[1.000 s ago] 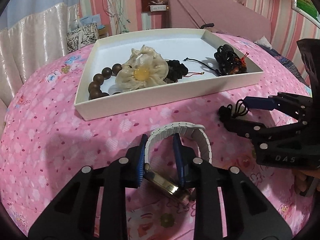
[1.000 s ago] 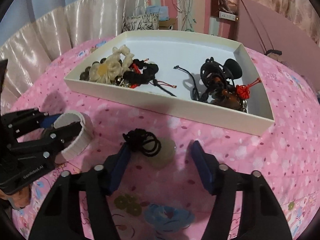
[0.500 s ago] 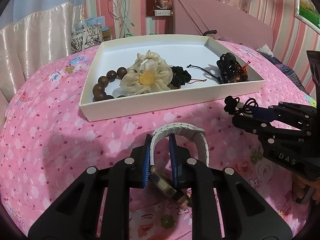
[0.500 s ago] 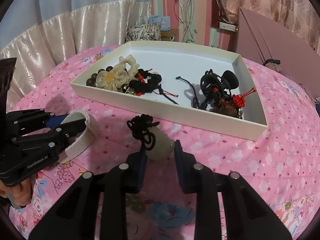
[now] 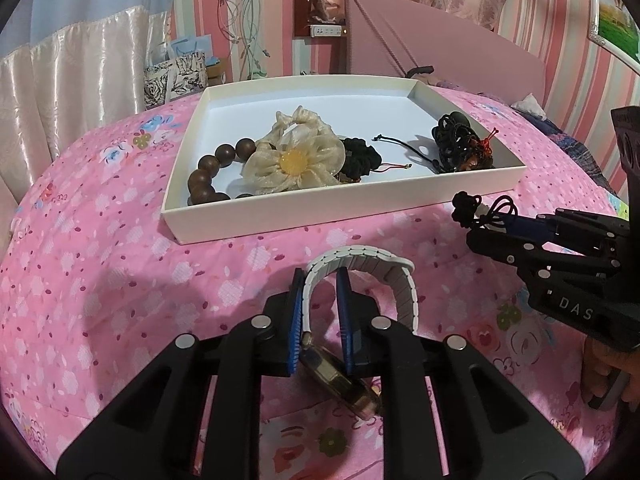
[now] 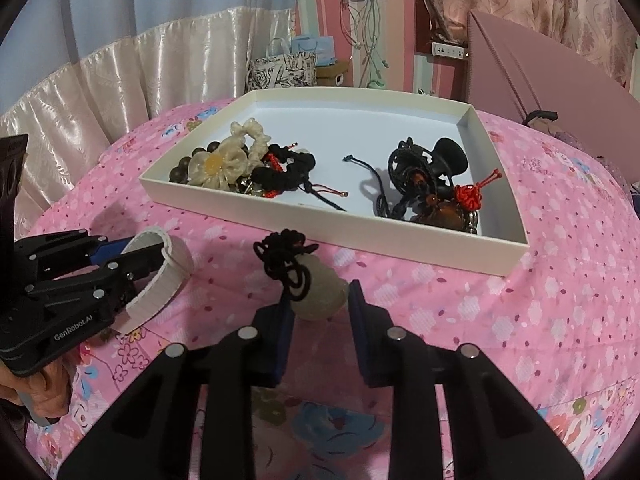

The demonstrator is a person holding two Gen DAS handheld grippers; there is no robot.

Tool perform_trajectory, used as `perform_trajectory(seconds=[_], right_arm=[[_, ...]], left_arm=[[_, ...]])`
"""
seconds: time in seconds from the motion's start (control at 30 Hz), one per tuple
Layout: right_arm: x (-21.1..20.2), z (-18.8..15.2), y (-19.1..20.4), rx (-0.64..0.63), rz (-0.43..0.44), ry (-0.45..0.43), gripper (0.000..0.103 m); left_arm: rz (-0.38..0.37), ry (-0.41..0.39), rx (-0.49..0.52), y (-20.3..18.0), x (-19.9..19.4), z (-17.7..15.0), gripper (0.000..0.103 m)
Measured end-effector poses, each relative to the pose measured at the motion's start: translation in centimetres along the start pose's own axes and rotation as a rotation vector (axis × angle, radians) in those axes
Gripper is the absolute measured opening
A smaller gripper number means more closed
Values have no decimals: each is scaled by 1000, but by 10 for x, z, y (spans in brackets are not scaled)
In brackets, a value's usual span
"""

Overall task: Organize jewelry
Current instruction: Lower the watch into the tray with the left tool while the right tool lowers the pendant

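My left gripper (image 5: 320,312) is shut on the white band of a gold-cased watch (image 5: 360,264), held above the pink bedspread in front of the white tray (image 5: 320,212). It also shows in the right wrist view (image 6: 132,256), with the watch band (image 6: 160,280). My right gripper (image 6: 318,312) is shut on a pale stone pendant (image 6: 320,292) with a black knotted cord (image 6: 286,252), lifted near the tray's front wall (image 6: 340,228). In the left wrist view the right gripper (image 5: 480,228) holds the cord (image 5: 472,208) at the right.
The tray holds brown wooden beads (image 5: 208,176), a cream fabric flower scrunchie (image 5: 296,164), a black scrunchie (image 5: 360,156) and a black corded piece with a red knot (image 5: 460,144). A pink board (image 5: 440,36) stands behind the bed. Curtains hang at the left.
My right gripper closed on the pendant and lifted it off the bedspread toward the tray. My left gripper tightened on the watch band and raised it slightly.
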State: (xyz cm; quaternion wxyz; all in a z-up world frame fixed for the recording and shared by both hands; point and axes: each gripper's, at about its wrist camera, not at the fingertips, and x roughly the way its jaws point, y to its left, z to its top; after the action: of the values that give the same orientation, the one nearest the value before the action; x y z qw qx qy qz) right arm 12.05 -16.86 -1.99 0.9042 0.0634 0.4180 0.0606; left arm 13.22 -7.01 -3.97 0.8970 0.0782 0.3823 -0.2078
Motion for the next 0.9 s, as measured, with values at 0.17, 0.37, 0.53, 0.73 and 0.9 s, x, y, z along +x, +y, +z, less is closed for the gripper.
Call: perform_trajectory(seconds=[0.17, 0.37, 0.53, 0.73, 0.9], right_arm=[[-1, -1, 0, 1, -2, -4, 27], [-1, -1, -2, 13, 3, -13, 26], [-11, 3, -2, 19, 8, -37, 26], [-28, 18, -4, 15, 9, -75, 26], [-32, 43, -20, 37, -7, -107, 26]], left_arm=[[1, 2, -1, 0, 1, 0, 14], [-1, 0, -3, 0, 1, 3, 14], [3, -21, 18, -3, -8, 13, 14], [-3, -65, 30, -7, -22, 38, 14], [-5, -100, 5, -4, -28, 62, 14]])
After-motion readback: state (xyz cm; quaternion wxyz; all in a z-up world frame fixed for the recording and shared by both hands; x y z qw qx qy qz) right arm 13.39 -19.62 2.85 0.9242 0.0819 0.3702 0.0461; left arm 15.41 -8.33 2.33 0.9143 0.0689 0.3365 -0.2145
